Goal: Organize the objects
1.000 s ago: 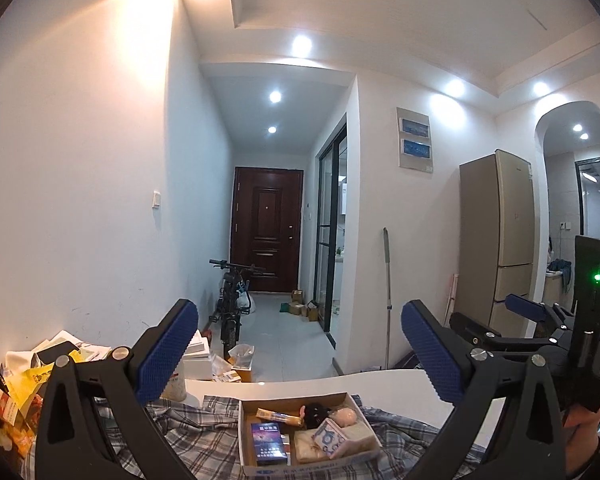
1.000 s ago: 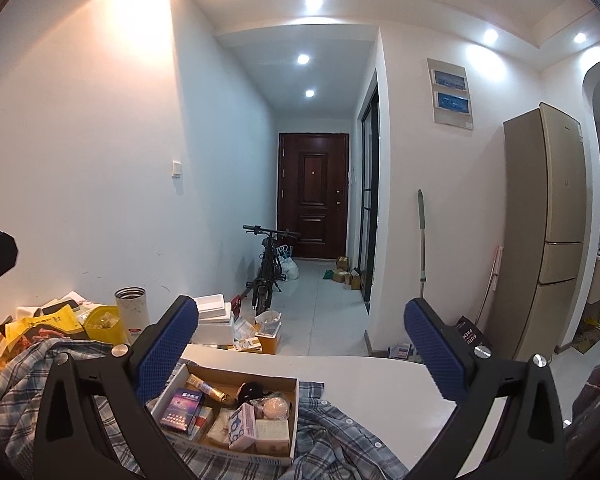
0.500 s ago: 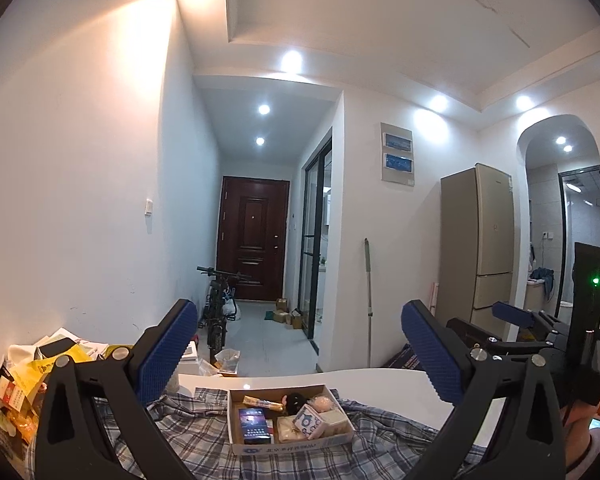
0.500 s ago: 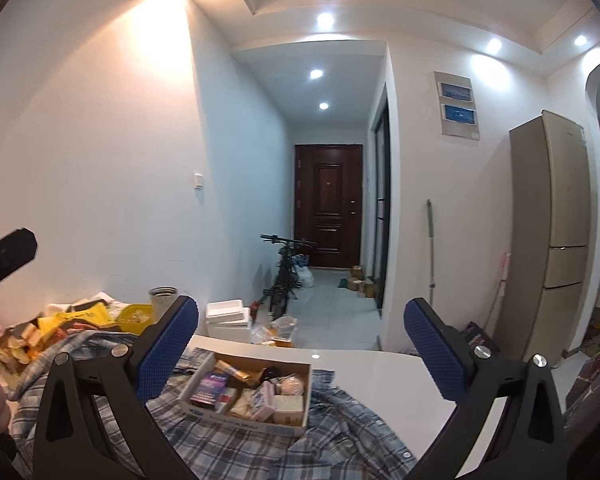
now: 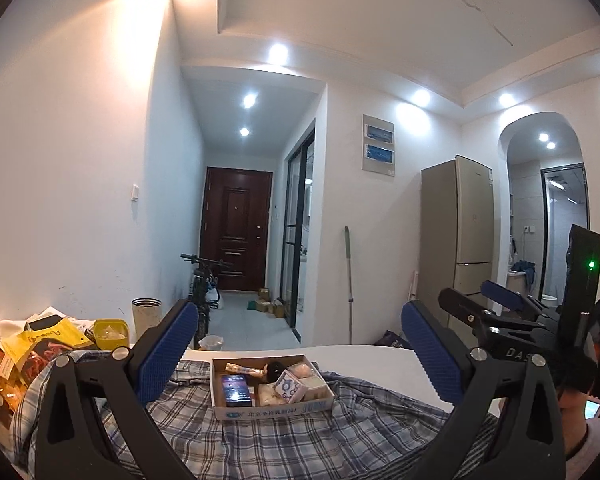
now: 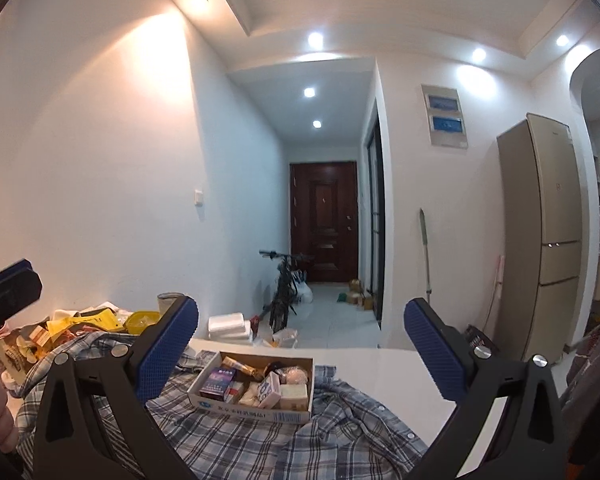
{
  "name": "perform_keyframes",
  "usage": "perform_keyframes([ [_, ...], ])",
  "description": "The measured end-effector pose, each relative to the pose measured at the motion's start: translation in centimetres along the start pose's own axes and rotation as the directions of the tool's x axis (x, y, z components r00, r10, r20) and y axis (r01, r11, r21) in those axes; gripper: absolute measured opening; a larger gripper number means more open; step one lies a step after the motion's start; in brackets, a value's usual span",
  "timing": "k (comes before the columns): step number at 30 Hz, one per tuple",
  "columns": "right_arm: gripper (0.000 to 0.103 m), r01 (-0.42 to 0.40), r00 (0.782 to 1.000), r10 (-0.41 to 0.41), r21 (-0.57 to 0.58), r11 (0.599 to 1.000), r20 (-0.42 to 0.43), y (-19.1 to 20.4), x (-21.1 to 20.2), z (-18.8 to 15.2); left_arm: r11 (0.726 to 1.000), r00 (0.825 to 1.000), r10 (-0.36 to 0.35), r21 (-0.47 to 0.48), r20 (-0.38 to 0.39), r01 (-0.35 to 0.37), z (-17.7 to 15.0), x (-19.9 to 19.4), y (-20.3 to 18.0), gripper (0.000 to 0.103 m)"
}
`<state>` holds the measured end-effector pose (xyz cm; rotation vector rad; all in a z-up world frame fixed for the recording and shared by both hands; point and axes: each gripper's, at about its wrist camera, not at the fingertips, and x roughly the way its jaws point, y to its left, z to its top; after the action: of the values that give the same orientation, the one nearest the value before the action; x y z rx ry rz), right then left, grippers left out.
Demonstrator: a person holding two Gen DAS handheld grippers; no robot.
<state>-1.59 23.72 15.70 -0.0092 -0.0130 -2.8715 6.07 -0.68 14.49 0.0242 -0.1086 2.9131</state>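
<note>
Your left claw [image 5: 299, 350] is spread wide and holds nothing; your right claw [image 6: 301, 347] is just as wide, also empty, touching nothing. At 6 o'clock between each pair of fingers sits one cardboard box [image 5: 274, 405] on one plaid shirt [image 5: 284, 440], holding one dark blue packet [image 5: 236, 389] and several small items. One yellow bag [image 5: 48, 338] lies at 9 o'clock.

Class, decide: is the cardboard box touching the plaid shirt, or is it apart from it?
Touching. In the right wrist view the cardboard box sits directly on the plaid shirt, with fabric spreading out from under its base on every visible side.
</note>
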Motion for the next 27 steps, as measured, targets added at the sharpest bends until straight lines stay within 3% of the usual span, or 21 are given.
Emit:
perform_keyframes([
  [2,0.103,-0.027,0.999,0.028,0.023,0.999,-0.016,-0.5,-0.1,-0.7,0.999,0.998,0.041,0.015,0.046,-0.042,-1.0,-0.3,-0.3,0.103],
  [9,0.103,0.094,0.996,-0.094,-0.028,0.995,-0.009,-0.2,-0.4,-3.4,0.980,0.983,0.174,0.087,0.058,-0.179,-4.6,0.9,-0.8,0.103],
  [14,0.103,0.058,0.998,-0.058,0.016,0.998,-0.029,-0.7,-0.3,-5.1,0.985,0.988,0.144,0.093,0.049,-0.148,-7.0,1.5,-0.6,0.103],
  [20,0.103,0.058,0.998,-0.056,0.054,0.997,-0.038,-1.6,0.7,-8.1,0.976,0.984,0.178,0.128,0.019,-0.178,-9.8,3.0,-0.7,0.103],
  [27,0.103,0.077,0.995,-0.073,0.066,0.995,-0.062,-2.7,1.7,-10.7,0.975,0.978,0.207,0.081,-0.012,-0.205,-12.4,5.0,0.6,0.103],
])
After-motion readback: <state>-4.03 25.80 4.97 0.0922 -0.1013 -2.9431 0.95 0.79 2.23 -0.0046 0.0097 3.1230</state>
